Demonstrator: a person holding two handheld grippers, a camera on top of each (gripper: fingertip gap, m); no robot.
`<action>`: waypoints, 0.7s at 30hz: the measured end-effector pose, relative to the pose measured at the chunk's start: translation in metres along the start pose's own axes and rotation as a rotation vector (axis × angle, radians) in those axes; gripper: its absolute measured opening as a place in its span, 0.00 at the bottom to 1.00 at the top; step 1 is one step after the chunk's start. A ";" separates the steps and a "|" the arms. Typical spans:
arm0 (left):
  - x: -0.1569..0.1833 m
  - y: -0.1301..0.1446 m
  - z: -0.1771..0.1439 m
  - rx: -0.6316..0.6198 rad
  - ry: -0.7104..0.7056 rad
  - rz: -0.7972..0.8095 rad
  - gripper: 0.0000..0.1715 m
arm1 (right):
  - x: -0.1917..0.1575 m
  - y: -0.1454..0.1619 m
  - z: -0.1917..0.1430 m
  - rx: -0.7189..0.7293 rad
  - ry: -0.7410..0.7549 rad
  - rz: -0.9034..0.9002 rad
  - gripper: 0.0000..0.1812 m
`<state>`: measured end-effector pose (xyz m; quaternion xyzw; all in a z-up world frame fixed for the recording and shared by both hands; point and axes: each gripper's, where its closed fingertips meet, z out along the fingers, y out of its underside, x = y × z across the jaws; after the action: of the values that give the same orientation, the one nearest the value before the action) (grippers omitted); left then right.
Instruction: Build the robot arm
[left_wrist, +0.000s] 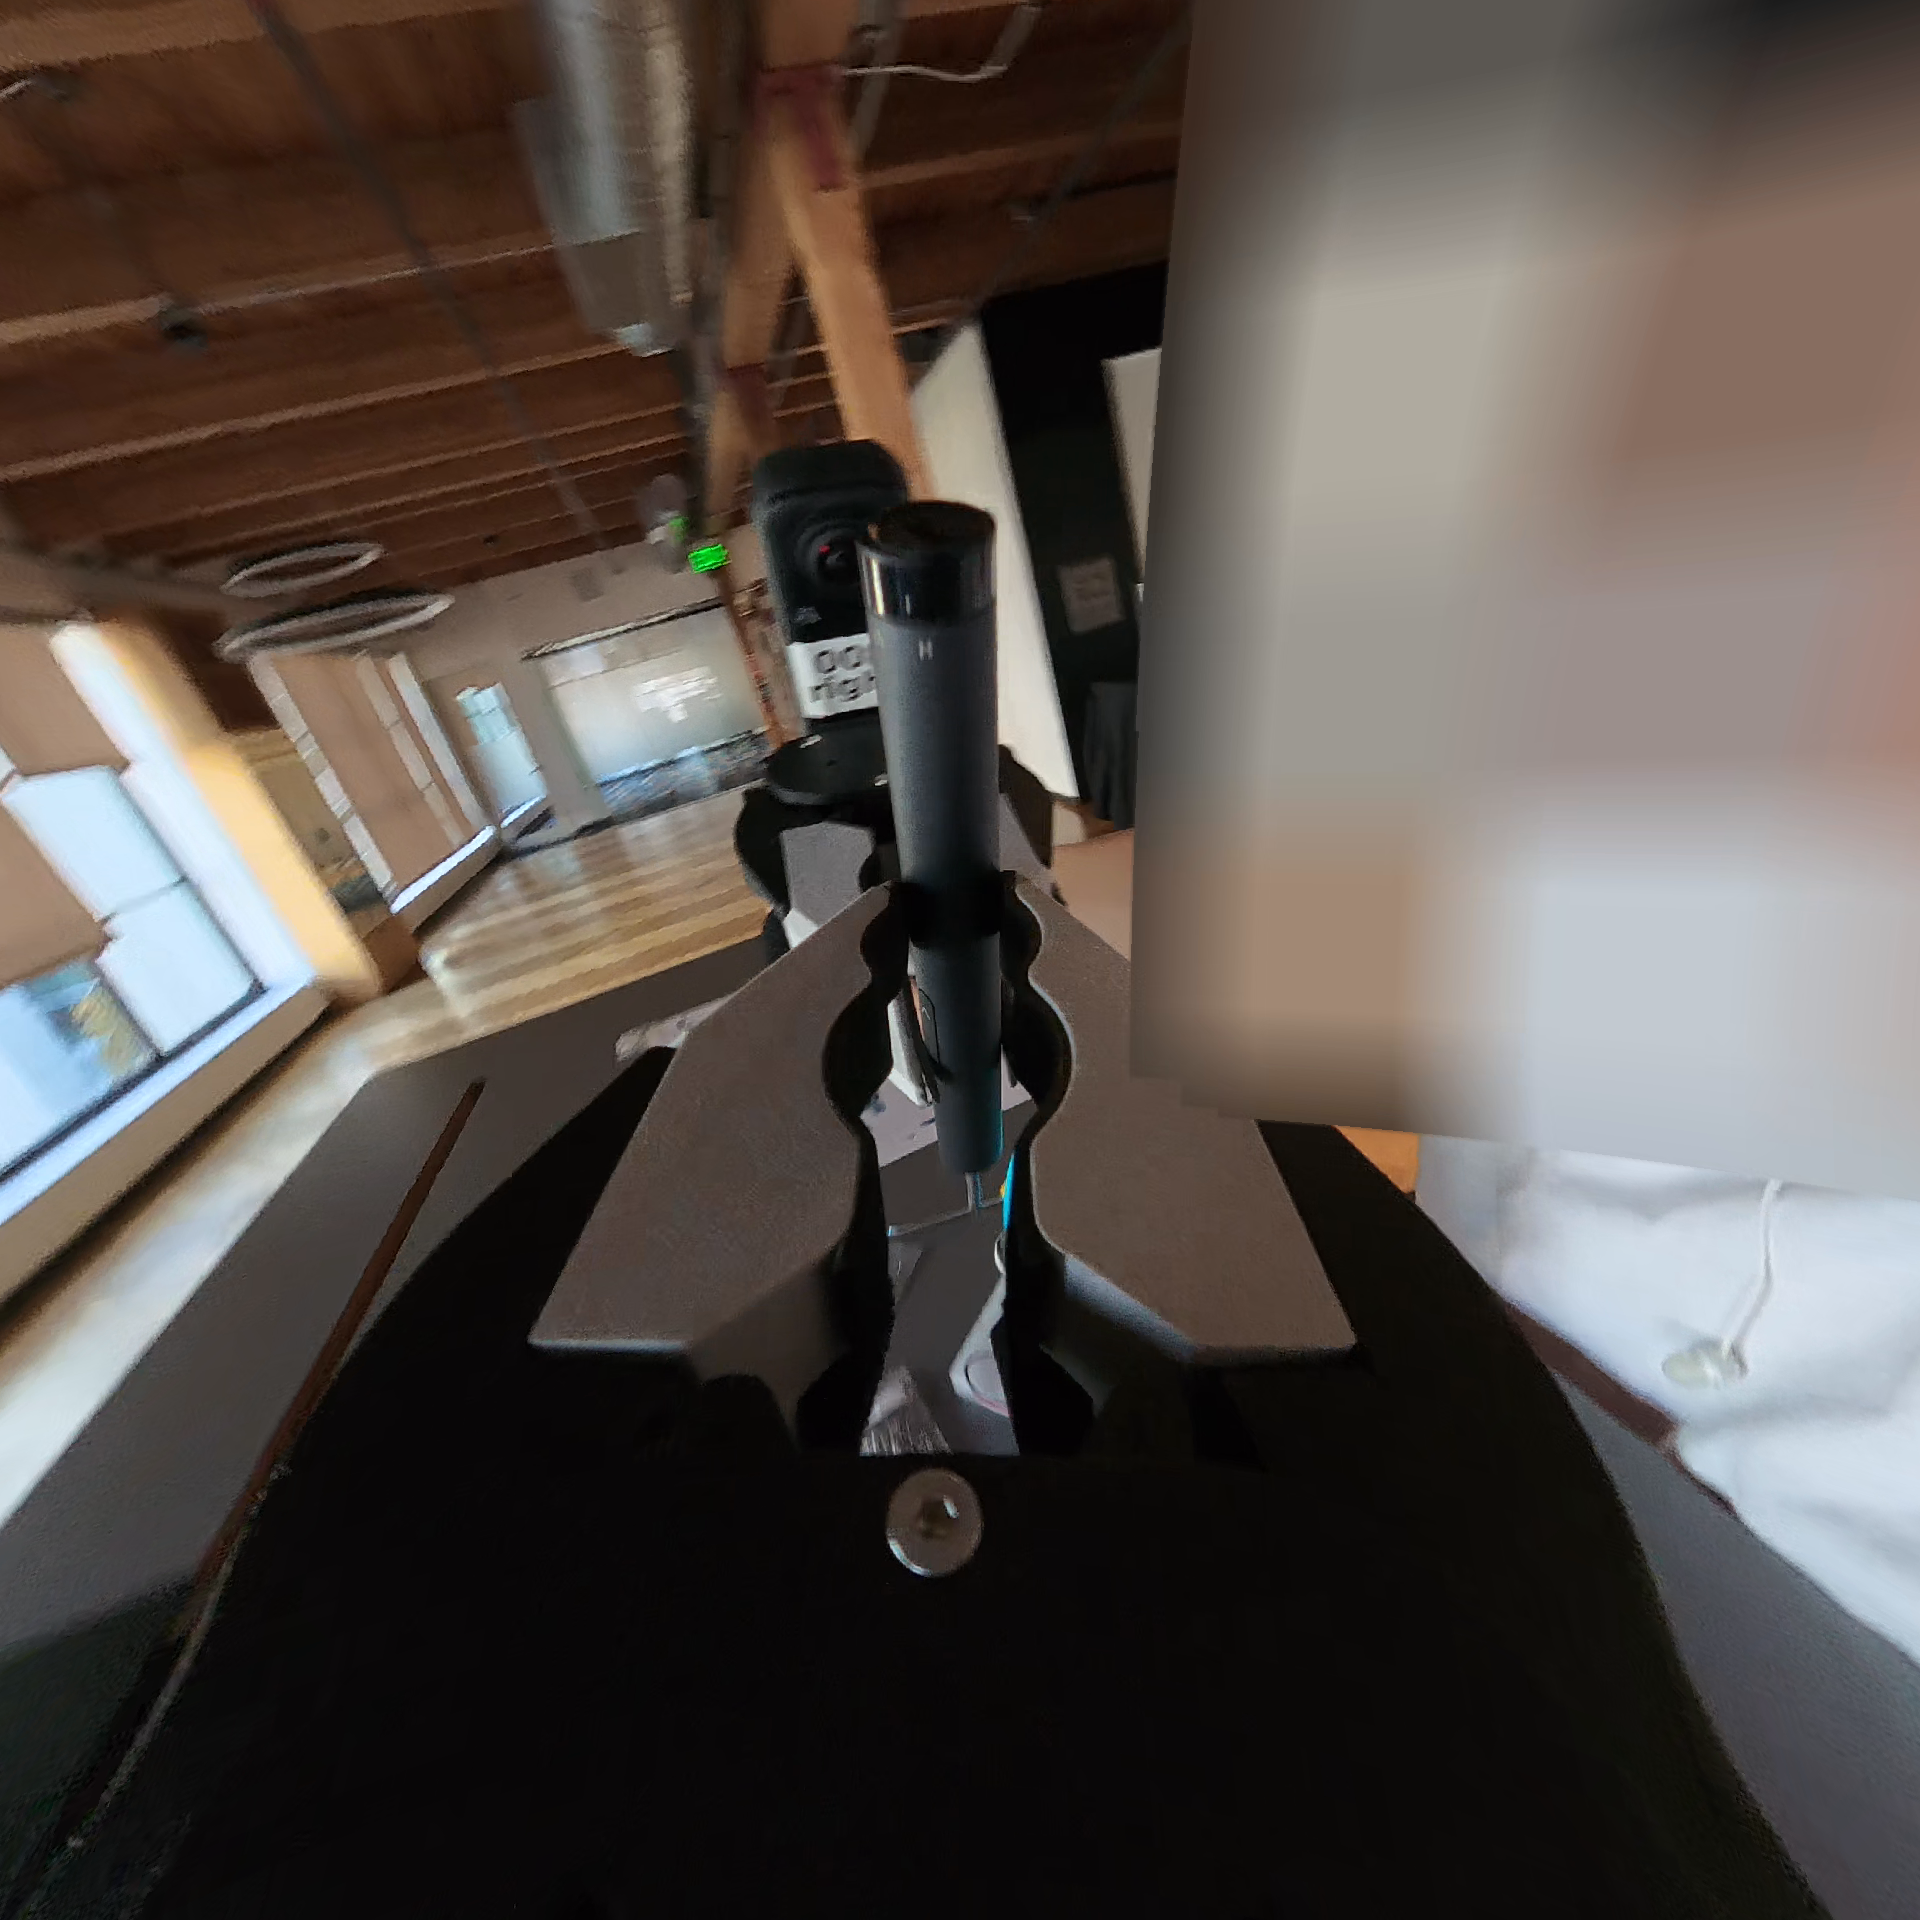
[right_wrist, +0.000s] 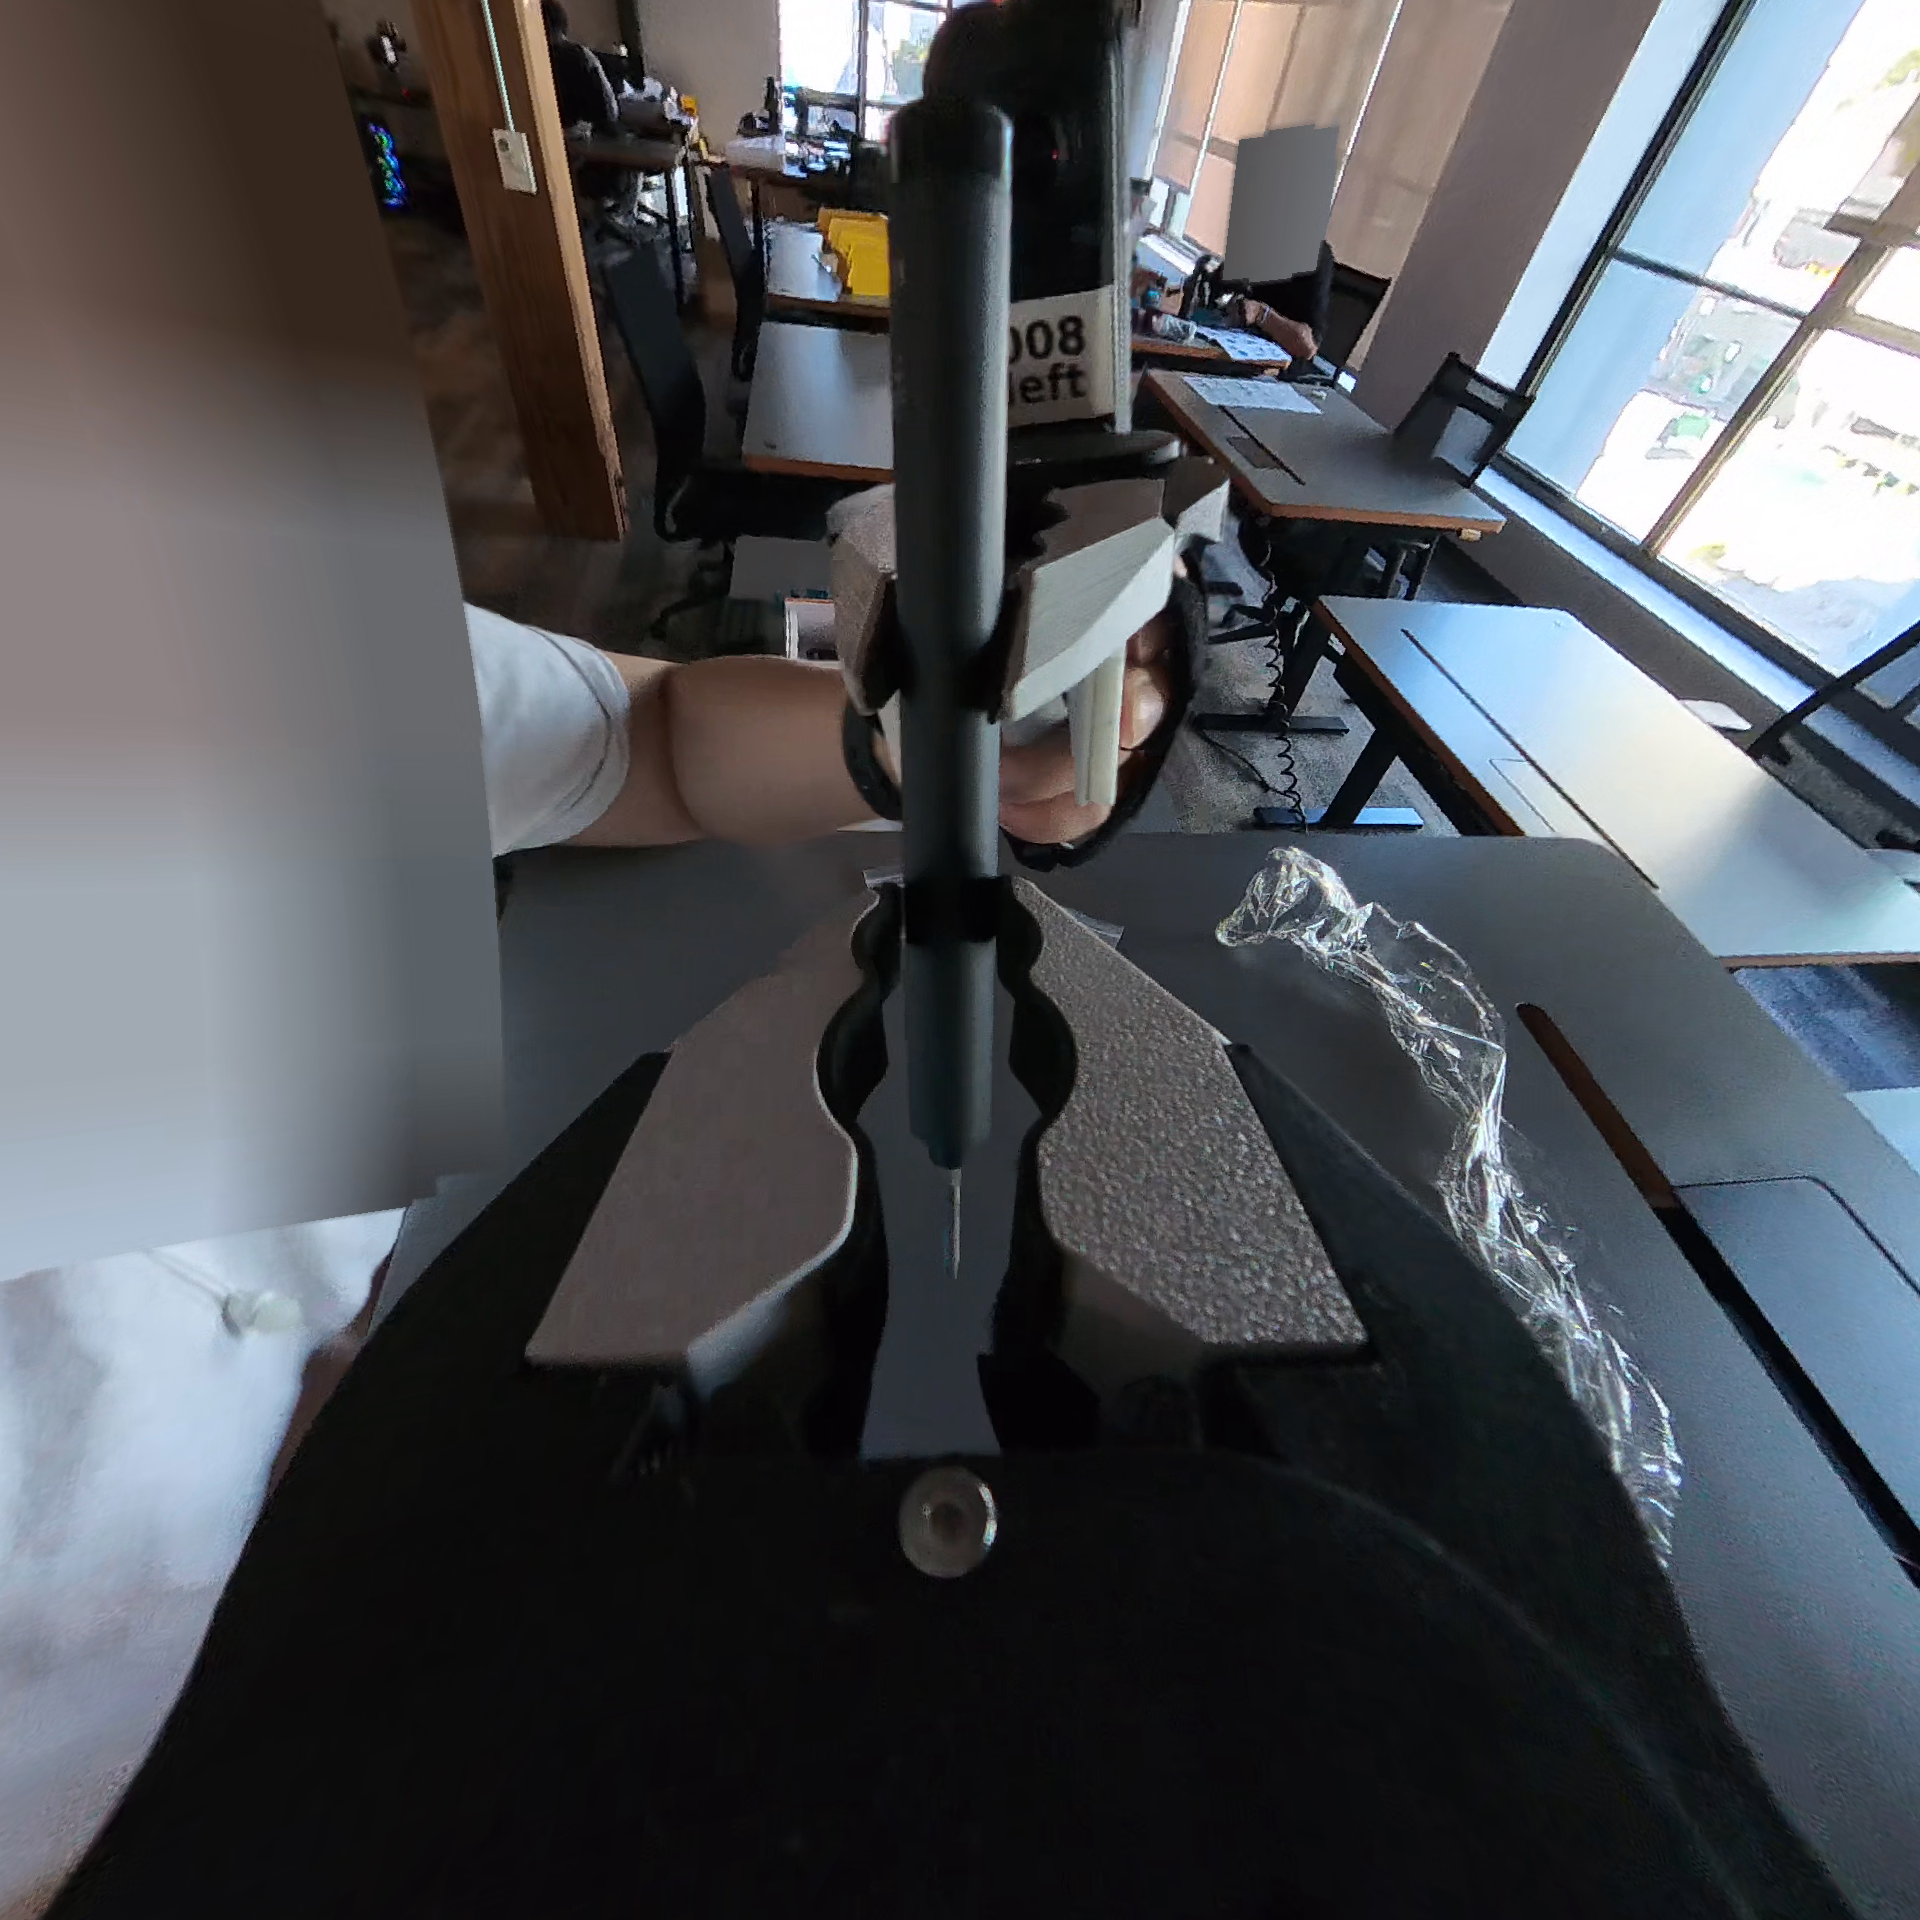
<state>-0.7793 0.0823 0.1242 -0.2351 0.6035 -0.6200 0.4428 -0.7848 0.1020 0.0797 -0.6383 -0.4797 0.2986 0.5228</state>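
Dark surface (right_wrist: 1299, 935) is seen below both tools, its far edge just behind them, open floor beyond. Crumpled clear plastic wrap (right_wrist: 1455, 1091) lies on the surface to the right, apart from the tools. Right tool (right_wrist: 951, 914) is closed on a grey pen-shaped driver (right_wrist: 940, 520) near its bit end; left tool (right_wrist: 940, 649) is clamped higher on the same shaft. In the left wrist view the left tool (left_wrist: 951, 909) grips the driver (left_wrist: 940, 727), the right tool (left_wrist: 831, 831) behind. Judged risks: opposed pulls could twist the driver loose; the fine bit (right_wrist: 952, 1231) could bend if driven into the surface. Room is judged free above
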 end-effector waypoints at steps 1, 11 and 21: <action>-0.004 0.003 -0.007 -0.014 -0.038 -0.024 0.08 | 0.001 0.002 0.004 -0.015 -0.006 0.014 0.12; -0.022 0.064 -0.072 -0.240 -0.285 -0.171 0.09 | 0.003 -0.008 0.059 -0.053 0.105 -0.020 0.36; 0.001 0.115 -0.051 -0.609 -0.110 0.012 0.08 | 0.014 -0.005 0.045 -0.190 0.355 -0.017 0.29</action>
<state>-0.7911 0.1227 0.0062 -0.3868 0.7380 -0.3943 0.3877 -0.8210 0.1315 0.0742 -0.7234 -0.4110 0.1304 0.5392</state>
